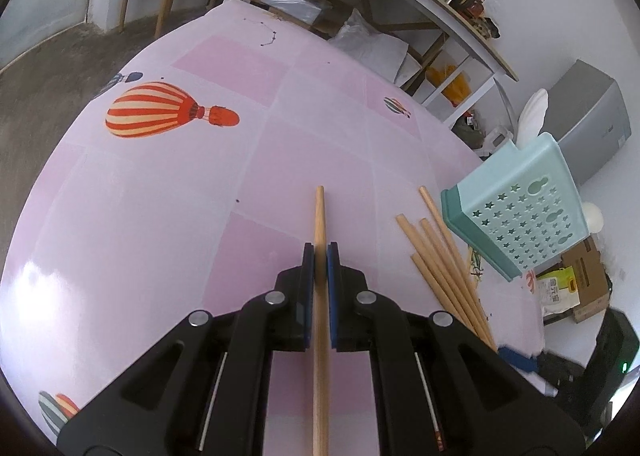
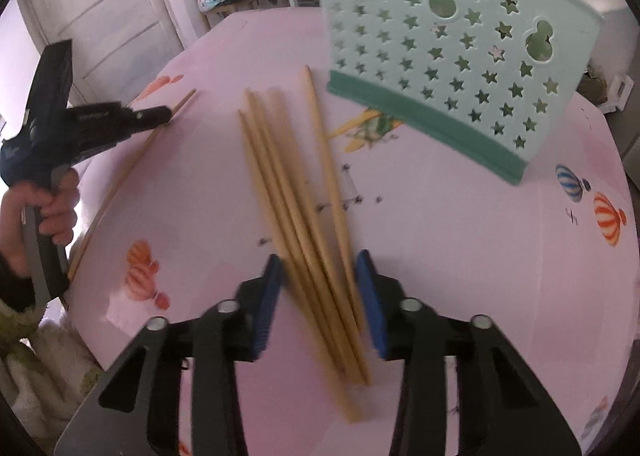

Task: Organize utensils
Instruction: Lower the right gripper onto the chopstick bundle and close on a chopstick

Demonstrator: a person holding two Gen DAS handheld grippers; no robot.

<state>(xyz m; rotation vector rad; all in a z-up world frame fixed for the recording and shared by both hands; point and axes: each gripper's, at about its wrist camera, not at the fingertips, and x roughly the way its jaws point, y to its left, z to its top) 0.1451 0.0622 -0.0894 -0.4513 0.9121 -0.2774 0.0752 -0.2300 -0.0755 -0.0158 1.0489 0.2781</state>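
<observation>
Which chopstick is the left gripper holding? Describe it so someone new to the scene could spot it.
Start at the mint-green star-punched holder on the pink tablecloth. In front of it lies a bundle of wooden chopsticks. The held chopstick is off by itself beyond that bundle, clamped in the left gripper: the only one lying apart from the others.

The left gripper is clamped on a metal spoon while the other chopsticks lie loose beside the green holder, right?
Not a spoon: the left wrist view shows the left gripper clamped on one wooden chopstick. The other chopsticks do lie loose beside the green holder.
</observation>
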